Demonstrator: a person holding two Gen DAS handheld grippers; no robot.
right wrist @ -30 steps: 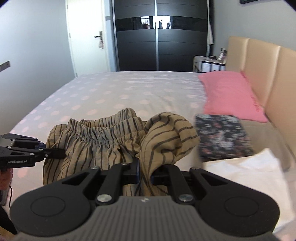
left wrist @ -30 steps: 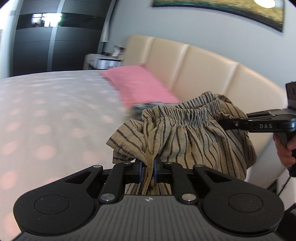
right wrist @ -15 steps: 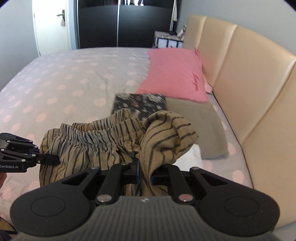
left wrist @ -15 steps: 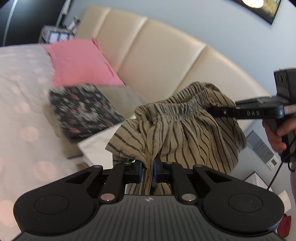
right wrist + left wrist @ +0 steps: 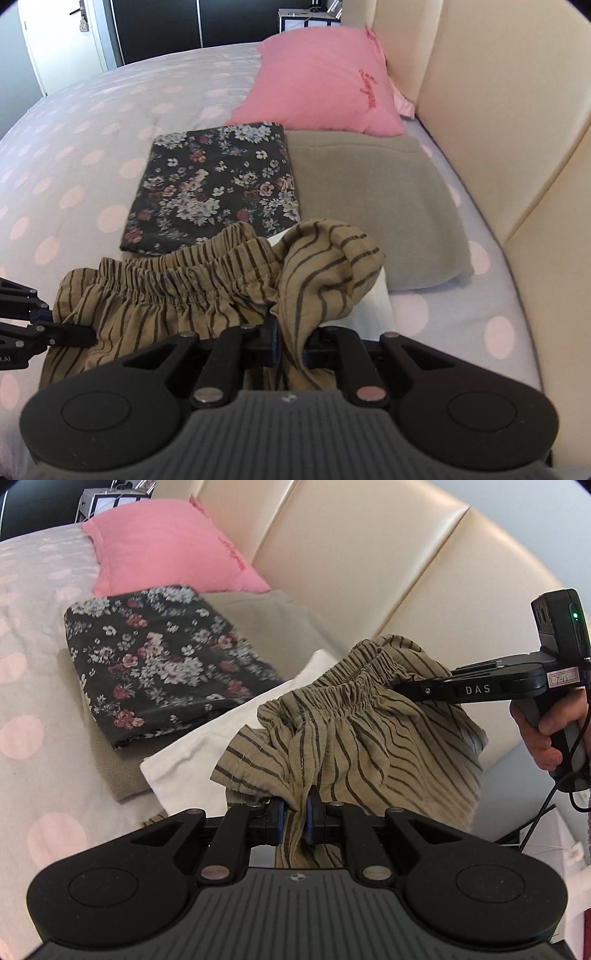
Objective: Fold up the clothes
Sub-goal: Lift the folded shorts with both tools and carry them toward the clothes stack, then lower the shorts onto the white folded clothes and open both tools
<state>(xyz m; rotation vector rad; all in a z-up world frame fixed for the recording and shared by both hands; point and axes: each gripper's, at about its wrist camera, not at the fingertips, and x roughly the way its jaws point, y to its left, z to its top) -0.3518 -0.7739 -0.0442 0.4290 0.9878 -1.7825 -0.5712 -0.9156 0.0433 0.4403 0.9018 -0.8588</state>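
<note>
Shorts (image 5: 354, 738), folded and clamped by both grippers (image 5: 295, 814) (image 5: 290, 341), now hang over the white garment (image 5: 207, 753) near the floral one (image 5: 218, 188), the right jaws easing, ready for stacking.

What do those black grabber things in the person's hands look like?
Each tool is matte black, with a ribbed grey-black body, two round discs, silver screws and blue pads on its fingers. The right tool, seen from the side, has white "DAS" lettering, a small handwritten label, a green light on its top box and a black cable hanging from the handle.
</note>
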